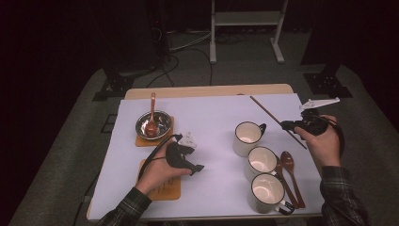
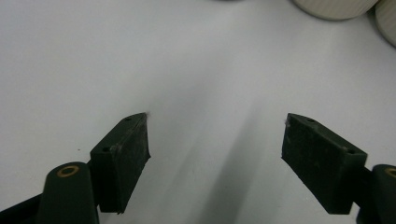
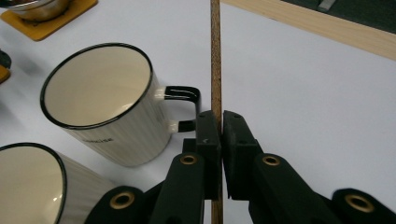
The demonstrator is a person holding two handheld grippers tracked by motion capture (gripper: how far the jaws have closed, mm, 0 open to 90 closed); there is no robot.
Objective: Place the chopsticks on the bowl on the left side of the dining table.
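Wood, thin and long: the chopstick [image 3: 215,56] sits pinched between the shut jaws of the right gripper [image 1: 286,125], lifted over the table's right side beside the far mug [image 1: 247,137]. The grip is narrow, so the stick could pivot or slide out, and its free end could knock that mug. The left gripper [image 2: 215,140] hovers over bare white paper [image 1: 211,113], jaws wide apart, holding nothing.
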